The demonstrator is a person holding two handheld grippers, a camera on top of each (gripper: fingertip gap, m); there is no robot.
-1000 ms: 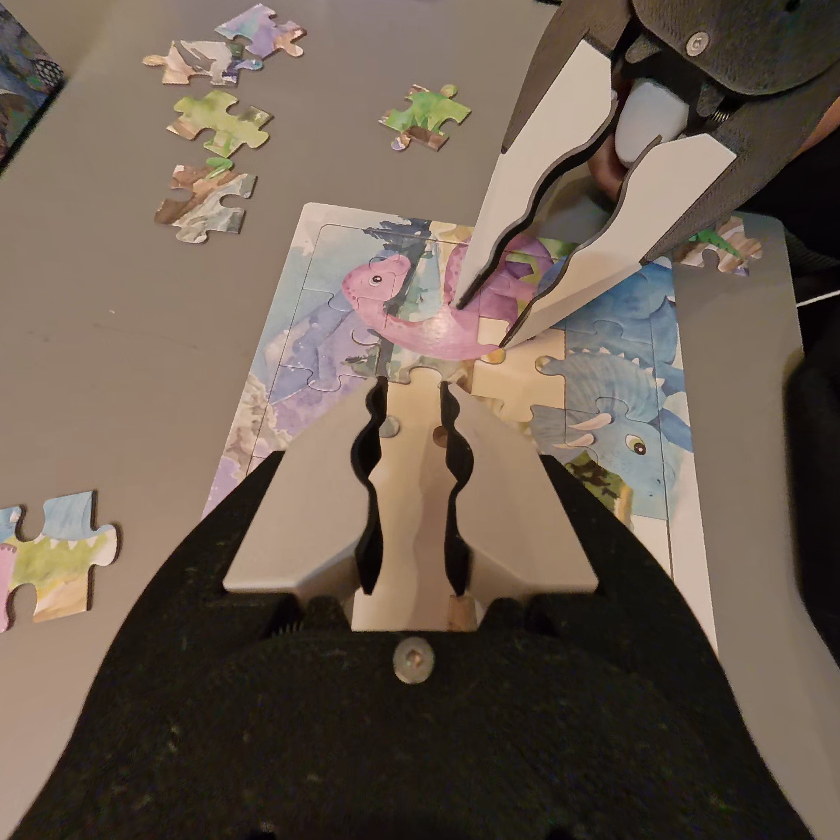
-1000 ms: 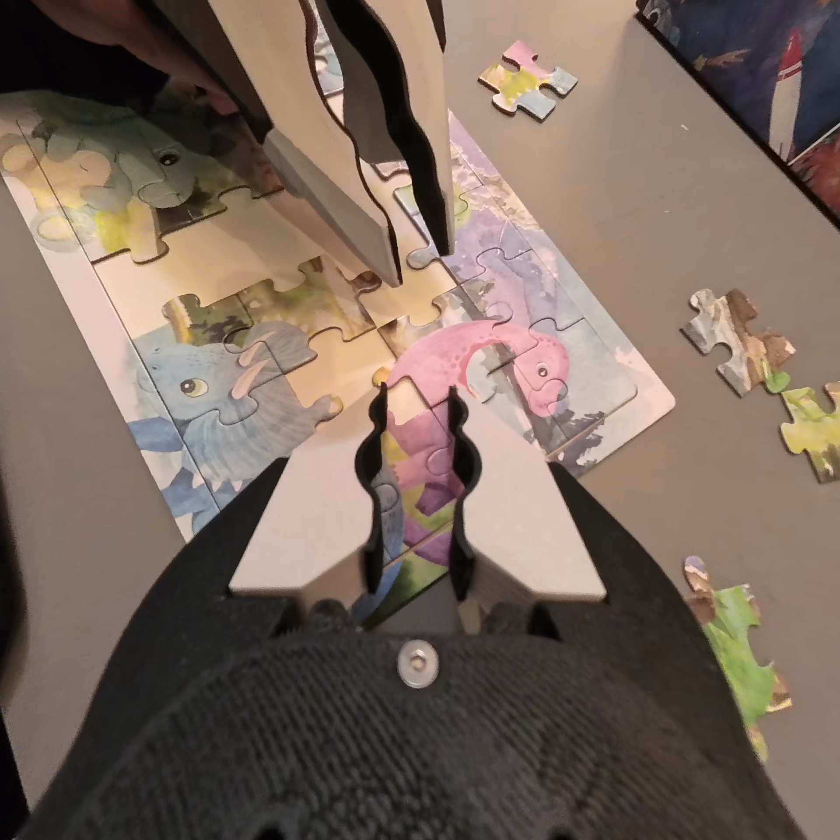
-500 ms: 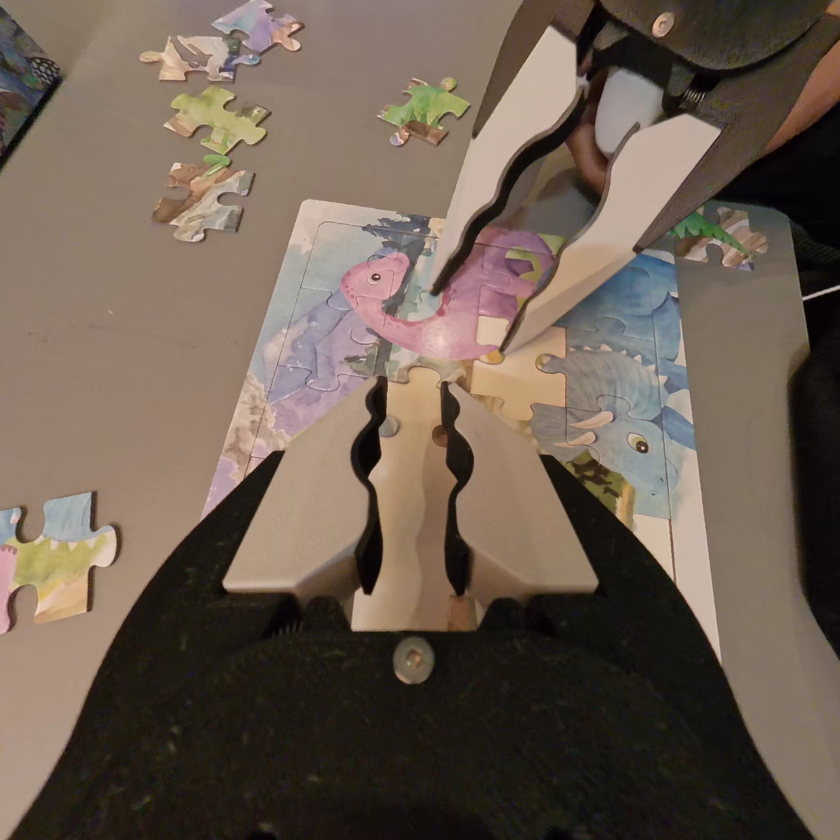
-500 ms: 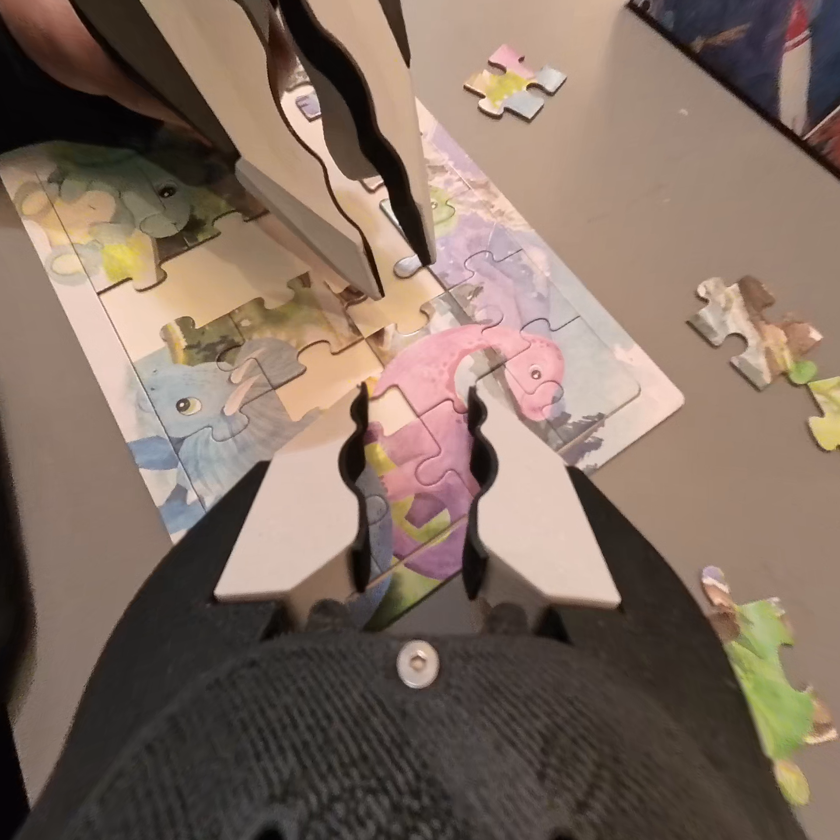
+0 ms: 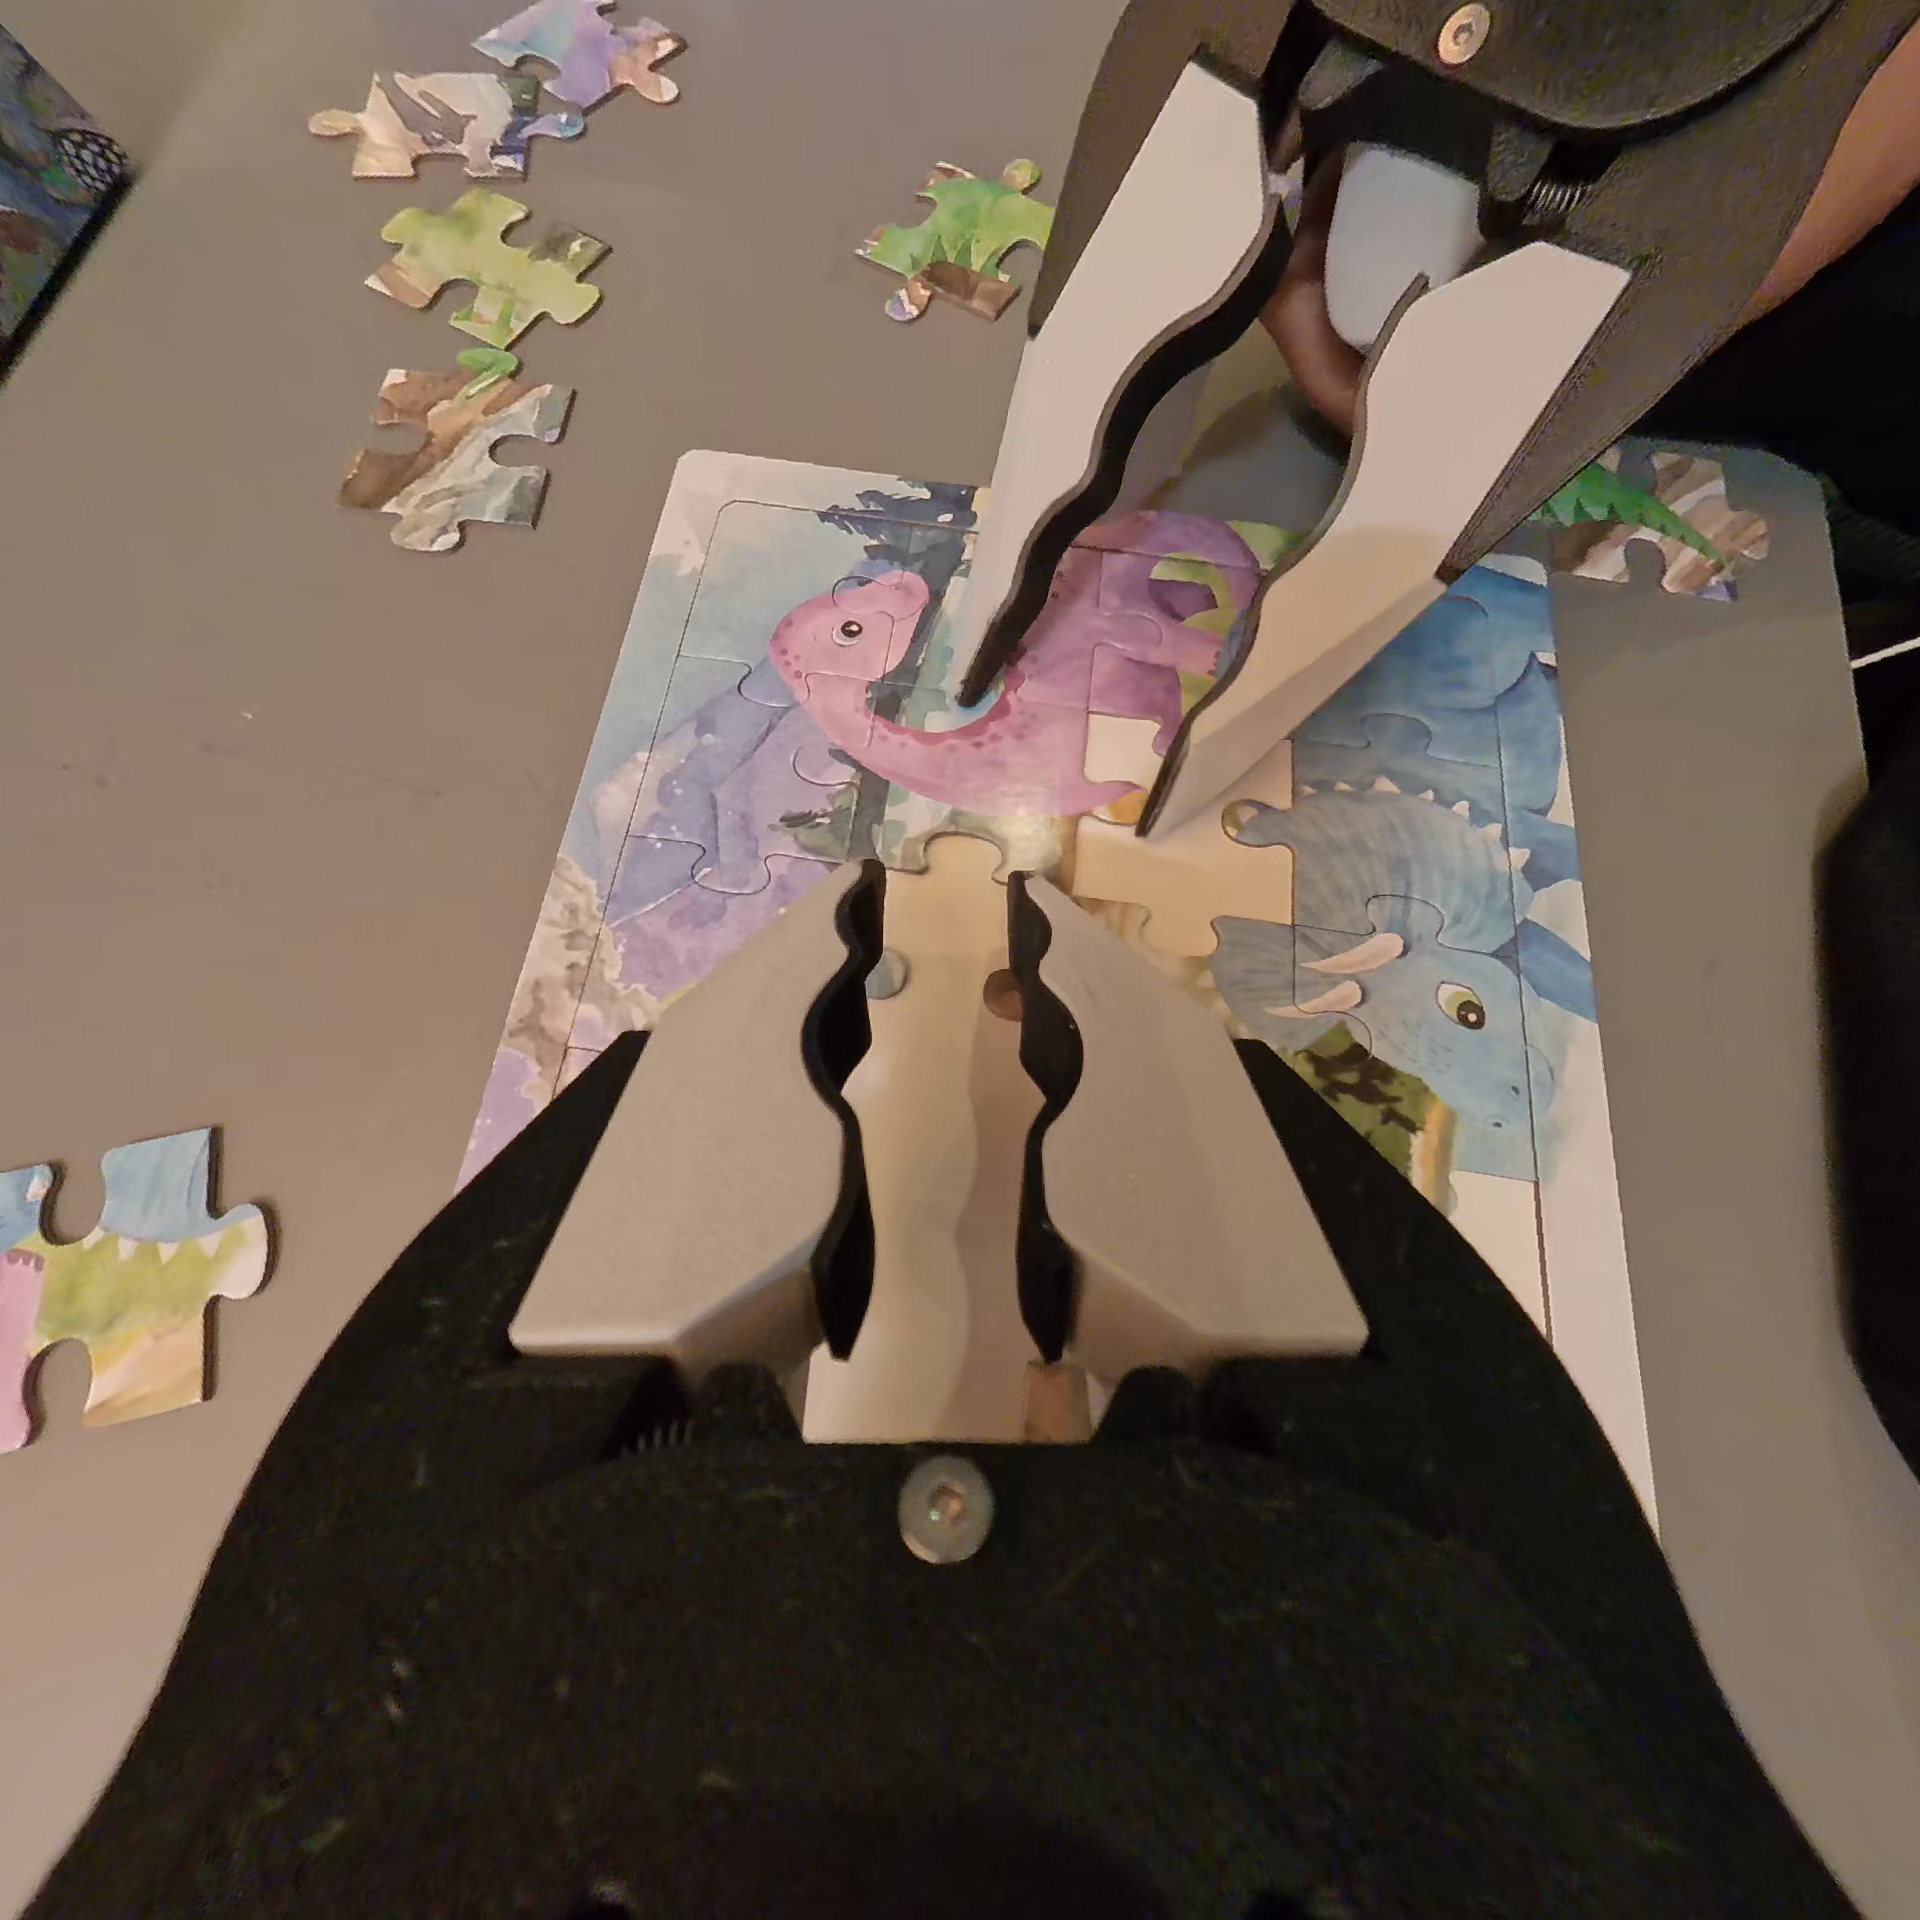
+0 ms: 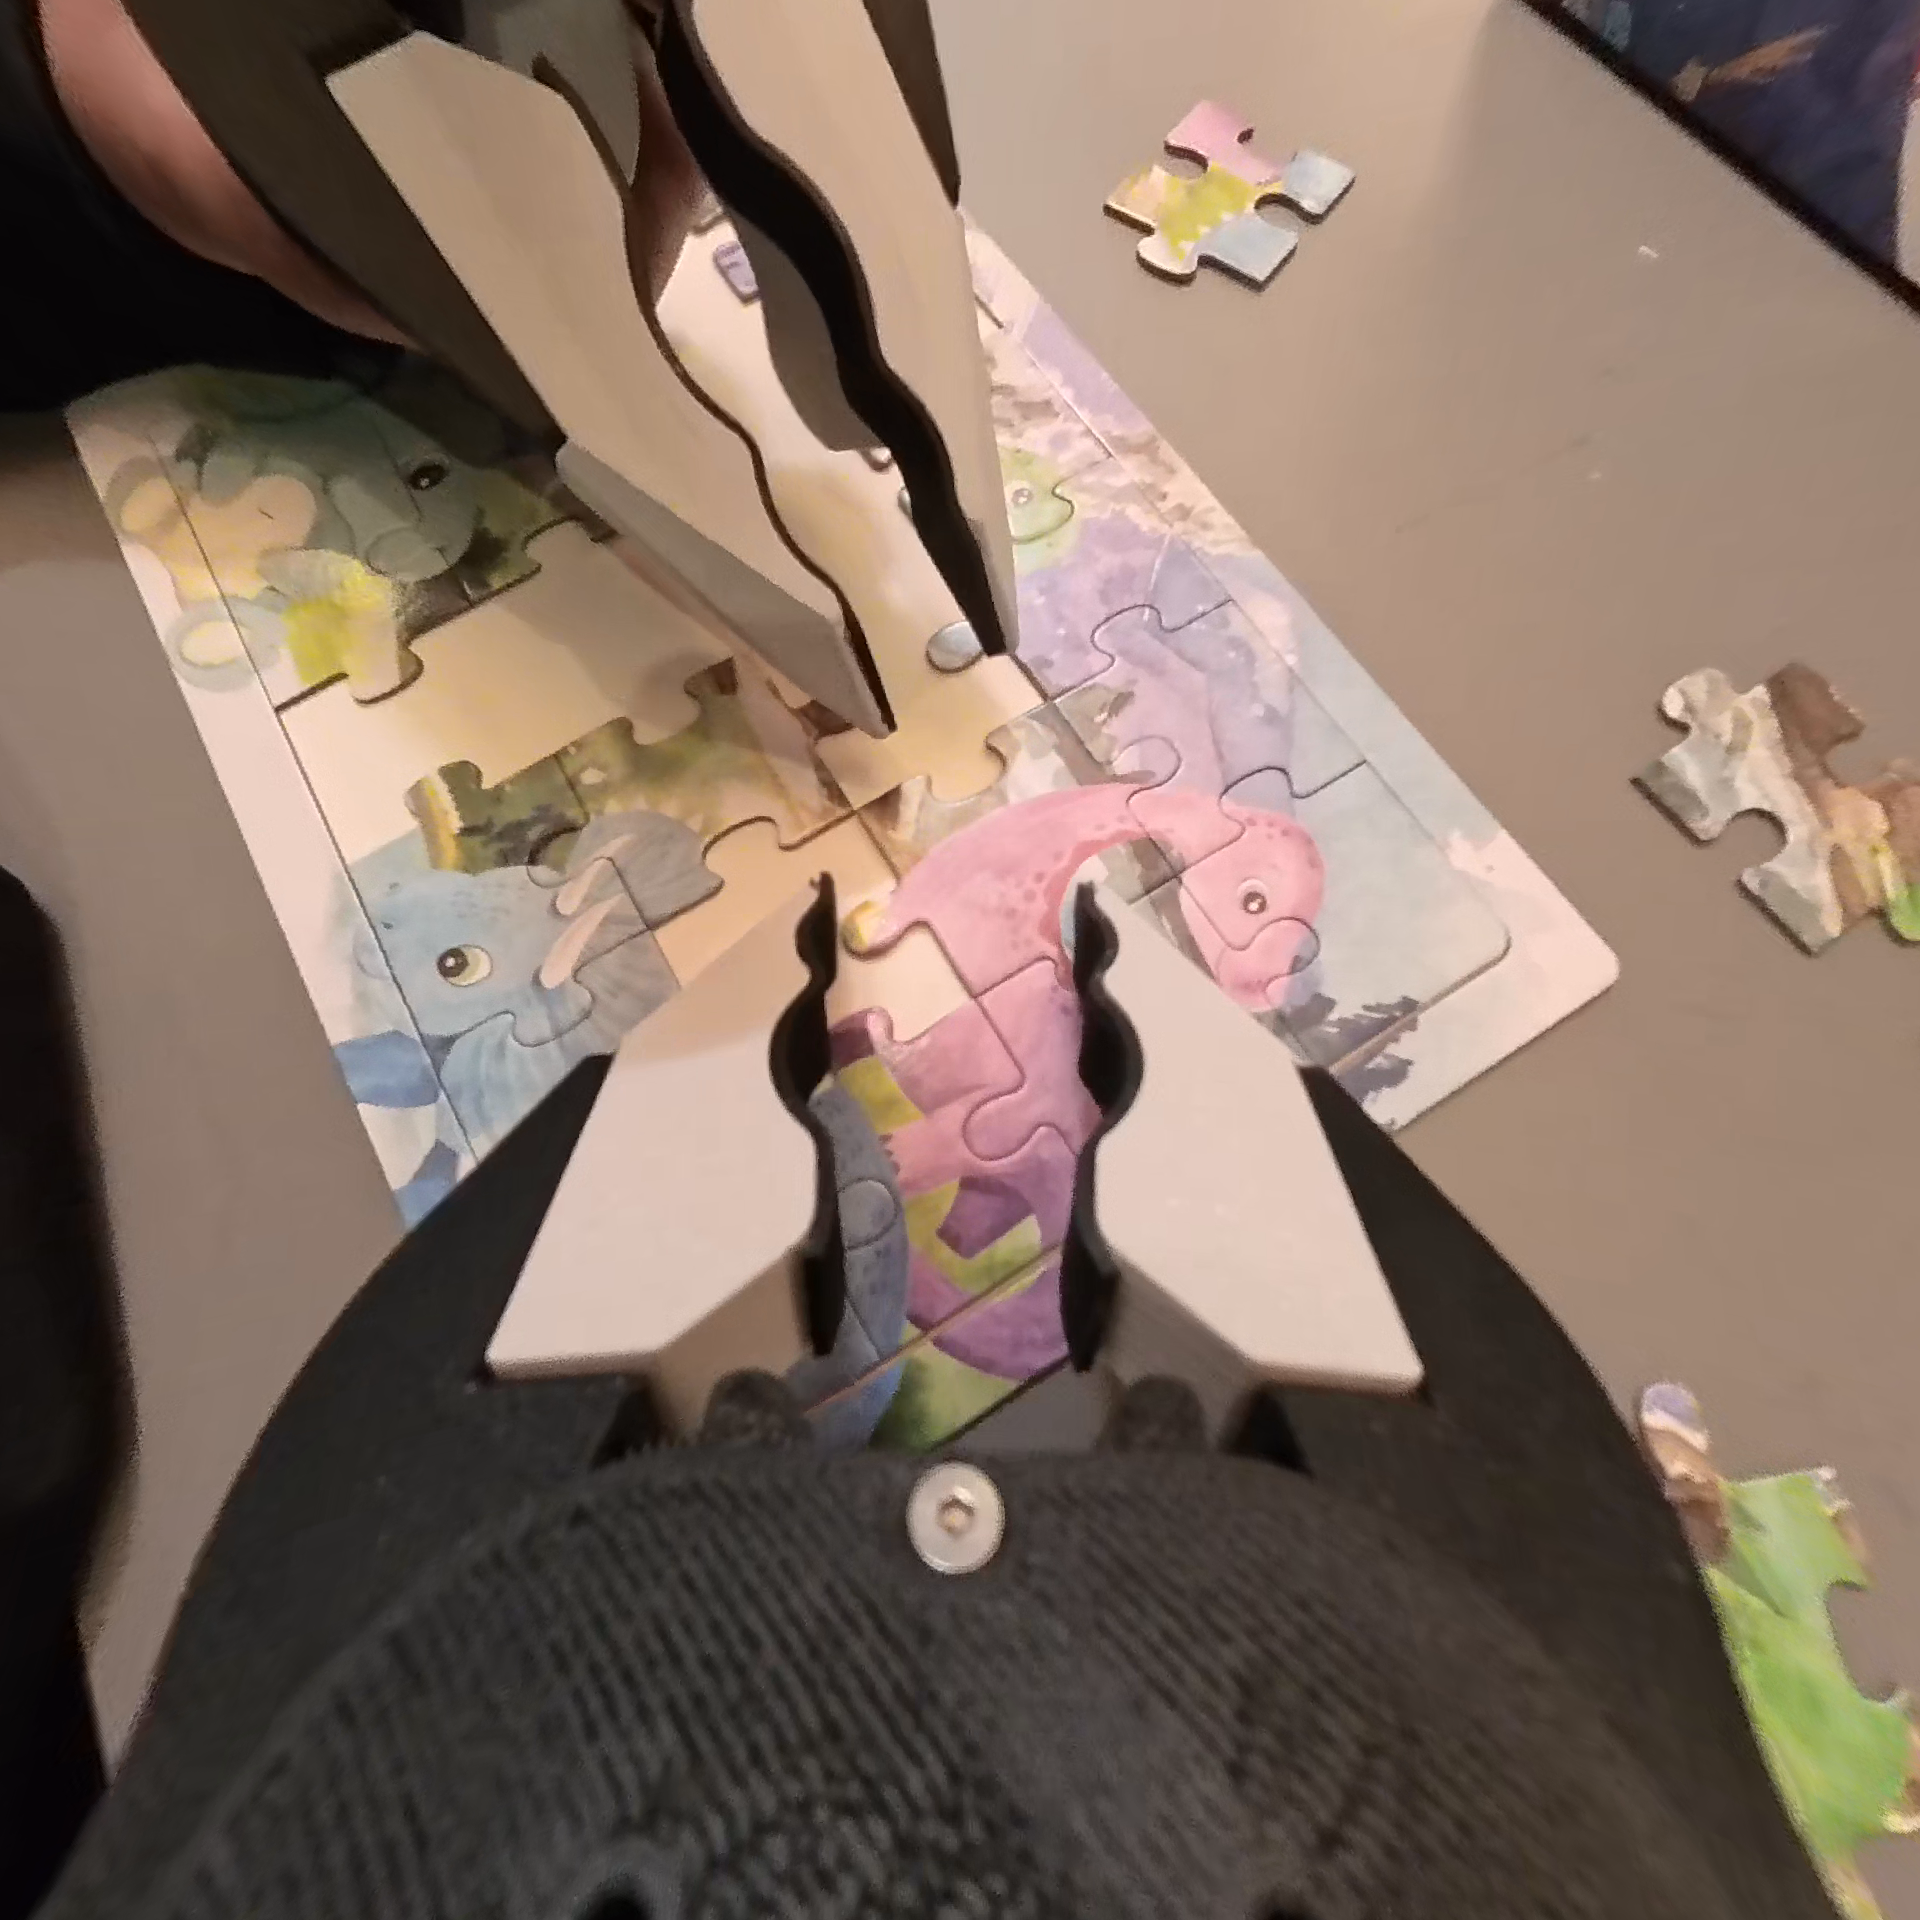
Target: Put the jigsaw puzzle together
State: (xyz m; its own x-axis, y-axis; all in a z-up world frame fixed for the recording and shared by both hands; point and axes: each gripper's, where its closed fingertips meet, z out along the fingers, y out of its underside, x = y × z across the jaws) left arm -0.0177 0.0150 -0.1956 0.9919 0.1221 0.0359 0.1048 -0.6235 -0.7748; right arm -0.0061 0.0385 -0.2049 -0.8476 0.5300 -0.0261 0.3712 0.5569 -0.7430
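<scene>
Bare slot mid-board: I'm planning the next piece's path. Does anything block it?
Yes: the left tool, open, sits over the bare slot, and the right tool hangs beside it over the pink dinosaur.

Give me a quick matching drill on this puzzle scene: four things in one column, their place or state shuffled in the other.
1. right gripper
2. left gripper
3. green grassy piece
4. blue horned dinosaur

a. loose on the grey table beyond the board
b. assembled on the board
c. jaws open, over an empty slot in the board
d. jaws open, straddling the pink dinosaur

Pairs: 1-d, 2-c, 3-a, 4-b
</scene>
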